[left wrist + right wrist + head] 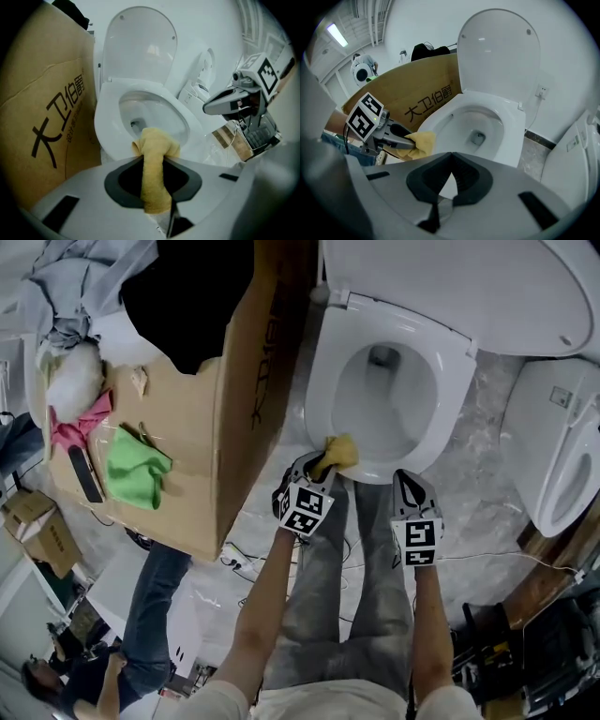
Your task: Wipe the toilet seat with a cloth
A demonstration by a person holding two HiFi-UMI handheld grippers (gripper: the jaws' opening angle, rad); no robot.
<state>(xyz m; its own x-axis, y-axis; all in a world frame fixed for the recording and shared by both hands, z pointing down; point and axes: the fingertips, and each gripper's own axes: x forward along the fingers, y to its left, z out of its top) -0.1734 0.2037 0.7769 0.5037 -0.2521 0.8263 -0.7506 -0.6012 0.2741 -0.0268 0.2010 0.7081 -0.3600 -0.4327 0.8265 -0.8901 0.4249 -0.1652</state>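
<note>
A white toilet stands in front of me with its lid (450,287) up and the seat (323,362) down over the bowl. My left gripper (316,468) is shut on a yellow cloth (339,453), whose bunched end rests at the seat's front rim. In the left gripper view the cloth (153,164) runs between the jaws toward the seat (105,129). My right gripper (410,486) hovers just right of it, in front of the seat, shut with nothing in it. The right gripper view shows the seat (506,140), the left gripper (401,140) and the cloth (423,140).
A large cardboard box (234,399) stands tight against the toilet's left side, with a green cloth (136,465), a pink cloth (80,423) and a dark bar on its flap. A second white fixture (562,446) stands right. Cables lie on the marble floor (487,484). Another person (141,634) stands lower left.
</note>
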